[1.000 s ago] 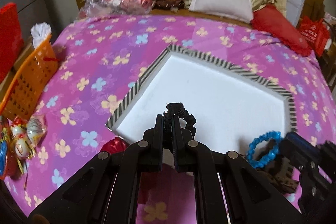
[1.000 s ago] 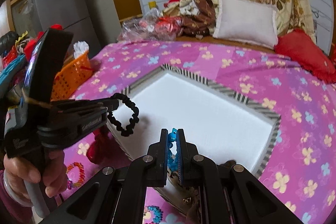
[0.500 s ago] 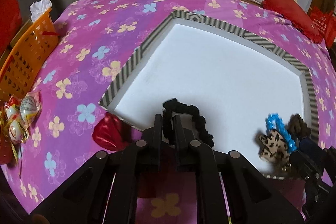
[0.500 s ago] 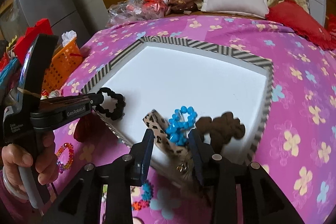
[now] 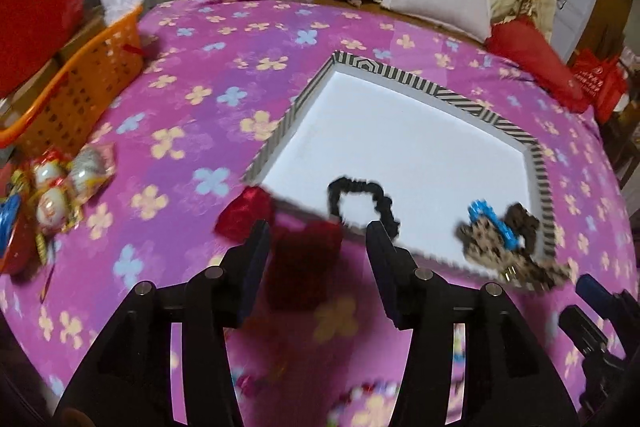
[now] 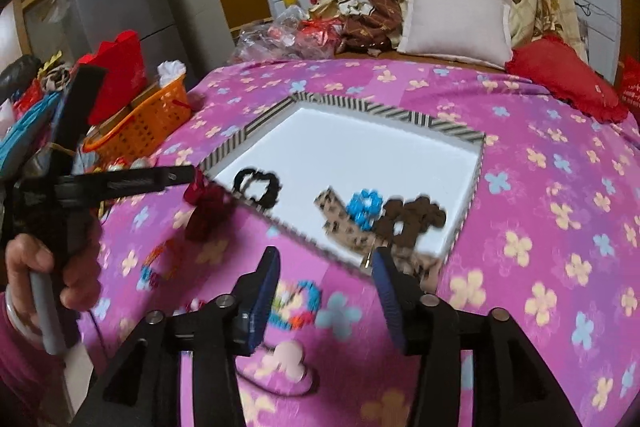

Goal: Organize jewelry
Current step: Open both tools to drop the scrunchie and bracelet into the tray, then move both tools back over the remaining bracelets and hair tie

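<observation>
Both your tools, left tool (image 5: 316,239) and right tool (image 6: 326,269), are opening with nothing between them; loose beaded bracelets (image 6: 300,301) lie short of the tray (image 6: 476,169), nearer your right.

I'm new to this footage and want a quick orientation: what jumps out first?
A white tray with a striped rim sits on a loud pink floral bedspread. In its near part lie a black scrunchie and, to the right, a bright blue bead bracelet beside a brown scrunchie.
</observation>
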A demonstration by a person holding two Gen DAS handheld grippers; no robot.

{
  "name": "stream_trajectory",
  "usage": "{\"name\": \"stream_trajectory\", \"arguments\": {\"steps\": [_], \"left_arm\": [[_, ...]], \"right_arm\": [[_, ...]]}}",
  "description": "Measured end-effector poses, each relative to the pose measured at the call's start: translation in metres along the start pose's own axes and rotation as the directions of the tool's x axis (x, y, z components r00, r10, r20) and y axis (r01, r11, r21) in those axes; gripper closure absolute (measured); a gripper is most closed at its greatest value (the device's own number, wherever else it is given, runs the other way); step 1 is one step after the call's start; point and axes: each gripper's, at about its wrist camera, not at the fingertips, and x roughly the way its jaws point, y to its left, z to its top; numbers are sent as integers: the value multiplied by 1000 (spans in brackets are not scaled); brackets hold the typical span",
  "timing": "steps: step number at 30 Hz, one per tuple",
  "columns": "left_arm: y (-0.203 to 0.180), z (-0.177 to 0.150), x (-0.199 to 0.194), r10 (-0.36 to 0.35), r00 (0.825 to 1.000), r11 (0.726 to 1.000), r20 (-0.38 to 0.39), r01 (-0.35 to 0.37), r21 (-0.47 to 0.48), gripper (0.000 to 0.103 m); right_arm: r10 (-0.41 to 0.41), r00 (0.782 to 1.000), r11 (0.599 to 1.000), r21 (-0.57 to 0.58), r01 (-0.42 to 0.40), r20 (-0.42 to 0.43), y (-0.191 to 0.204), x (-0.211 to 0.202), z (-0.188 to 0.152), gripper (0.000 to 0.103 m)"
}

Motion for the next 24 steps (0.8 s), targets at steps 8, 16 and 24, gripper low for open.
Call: {"name": "stream_trajectory", "arguments": {"steps": [8,16,24], "left_arm": [[45,-66,-43,30,1000,999,-6,-30,-34,53],[73,-127,-51,108,994,992,-24,-109,-64,53],[77,-138,-42,99,994,990,-37,-102,-92,53]], "right_arm": [[13,999,1000,11,-12,-51,13,-7,-47,50],[40,997,999,21,-39,-61,27,-16,-75,50],[27,997,1000,15,-26,-78,30,-16,-90,50]]}}
